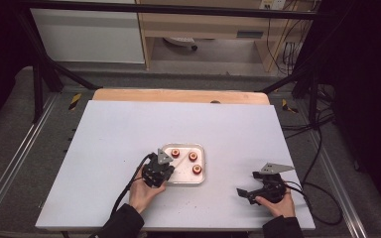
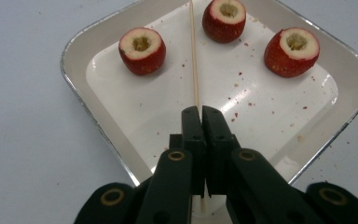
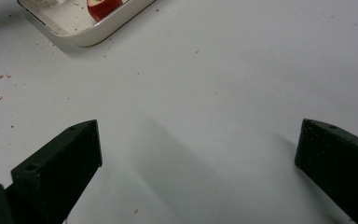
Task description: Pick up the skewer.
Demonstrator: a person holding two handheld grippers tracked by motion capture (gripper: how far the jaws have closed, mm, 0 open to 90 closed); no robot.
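Table: the wide white rectangular table carries everything; fine red crumbs lie scattered on it.
Tray: the shallow white square tray with rounded corners sits near the table's front middle.
Left gripper: the black left gripper, held in a left hand that reaches in from the front edge, hovers over the tray's near left corner with its jaws clamped on the skewer.
Right gripper: the black right gripper rests low on bare table, well right of the tray, jaws wide apart, nothing between them.
Fruits: three red cored fruits with pale cut tops stand apart inside the tray.
Skewer: the thin wooden skewer runs from the left gripper out across the tray, between two fruits.
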